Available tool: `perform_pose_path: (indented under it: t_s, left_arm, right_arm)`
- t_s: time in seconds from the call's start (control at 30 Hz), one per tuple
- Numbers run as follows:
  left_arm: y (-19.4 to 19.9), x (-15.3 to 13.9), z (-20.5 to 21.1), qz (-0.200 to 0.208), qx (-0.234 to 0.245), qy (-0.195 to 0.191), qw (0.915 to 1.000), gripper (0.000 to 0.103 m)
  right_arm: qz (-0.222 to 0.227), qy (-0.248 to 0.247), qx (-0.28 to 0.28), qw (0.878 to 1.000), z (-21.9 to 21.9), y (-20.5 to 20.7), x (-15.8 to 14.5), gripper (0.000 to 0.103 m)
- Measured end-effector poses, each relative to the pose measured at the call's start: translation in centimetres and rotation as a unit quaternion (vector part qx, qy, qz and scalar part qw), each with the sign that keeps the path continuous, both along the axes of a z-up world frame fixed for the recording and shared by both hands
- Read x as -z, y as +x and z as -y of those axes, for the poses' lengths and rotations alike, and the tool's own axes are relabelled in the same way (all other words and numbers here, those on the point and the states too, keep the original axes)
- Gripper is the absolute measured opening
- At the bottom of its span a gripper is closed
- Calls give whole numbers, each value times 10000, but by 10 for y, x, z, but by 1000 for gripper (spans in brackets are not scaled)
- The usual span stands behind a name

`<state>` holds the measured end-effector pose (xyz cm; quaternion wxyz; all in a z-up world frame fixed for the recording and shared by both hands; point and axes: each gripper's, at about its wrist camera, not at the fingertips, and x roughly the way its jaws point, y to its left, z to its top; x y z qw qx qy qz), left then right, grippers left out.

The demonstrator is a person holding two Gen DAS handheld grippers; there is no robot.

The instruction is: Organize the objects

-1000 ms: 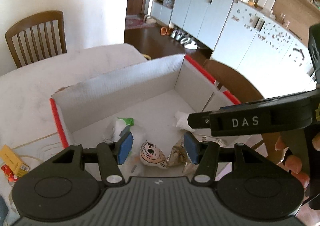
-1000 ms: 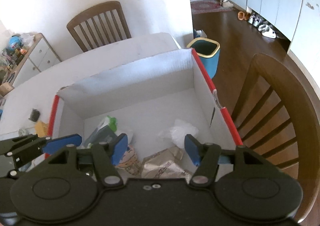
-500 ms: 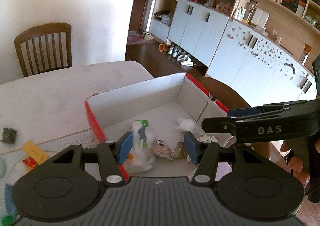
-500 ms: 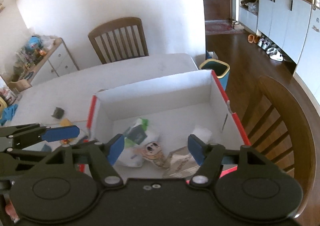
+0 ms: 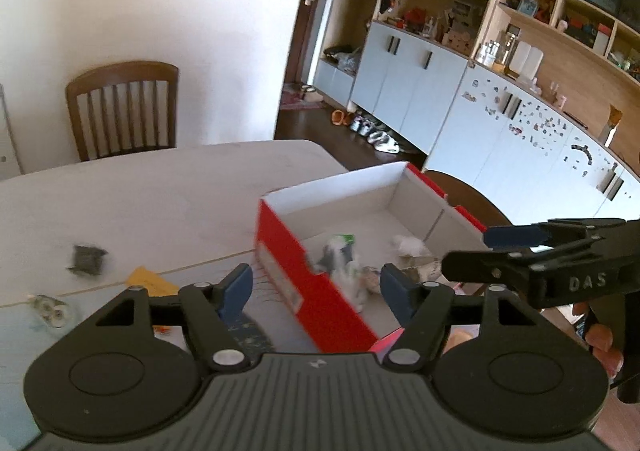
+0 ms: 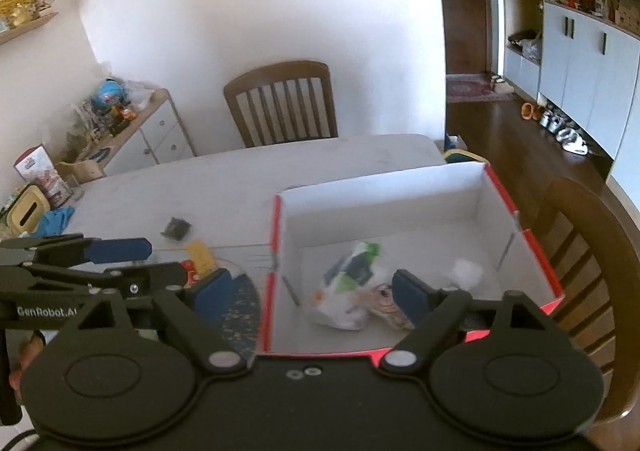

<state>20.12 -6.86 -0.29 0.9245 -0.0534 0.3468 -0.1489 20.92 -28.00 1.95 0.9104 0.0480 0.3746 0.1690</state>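
Observation:
A red cardboard box (image 5: 320,303) (image 6: 380,187) with a white inside stands on the pale table. In it lie a white-and-green packet (image 5: 340,263) (image 6: 352,275), a packet with a cartoon face (image 6: 384,301) and crumpled white paper (image 5: 408,245) (image 6: 466,271). My left gripper (image 5: 316,289) hangs above and in front of the box's near left corner; its jaws are opening with nothing between them. My right gripper (image 6: 310,291) hovers over the box's near edge, jaws also opening and empty. Each gripper shows in the other's view: the right gripper (image 5: 476,253) and the left gripper (image 6: 148,263).
Left of the box on the table (image 5: 160,187) lie a dark small packet (image 5: 86,257) (image 6: 176,229), a yellow card (image 5: 150,281) (image 6: 202,251) and a dark blue patterned piece (image 6: 240,303). Wooden chairs stand at the far side (image 6: 280,103) and at the right (image 6: 580,235).
Both grippers have drawn back and up from inside the box, so it looks smaller and farther. Their jaws have widened. The loose items left of the box have come into view.

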Motion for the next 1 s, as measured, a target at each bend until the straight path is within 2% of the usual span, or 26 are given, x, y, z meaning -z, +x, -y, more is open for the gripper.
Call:
perform_pose_path:
  t_s: [0.07,0.43,0.5,0.57,0.63,0.7,1.0]
  left_arm:
    - [-7,-1,-14,66,-74,-6,10000,84]
    - [-35,2,-90,111,-362,87,9992,86]
    - [-39,6,-103,125,-404,104,9991,95]
    - [-44,10,-115,143,-427,130,9989,95]
    - [-48,16,-128,137,-453,173,9987,96]
    - [-51,22,-140,101,-506,216,9984,103]
    - [-67,67,-195,-224,-770,155,9967,103]
  right_arm:
    - [79,-51,-43,9999,-14,-7,1,93]
    - [59,-28,-227,9997,-76,-29,14,96]
    - [-13,-6,-238,9997,-87,-31,20,96]
    - [-65,-41,-278,9996,-98,-33,26,96]
    - [-99,-81,-346,9993,-110,-36,33,96]
    - [-139,-144,-449,9988,-122,-39,40,96]
    - [-337,-369,-844,9952,-168,-55,67,96]
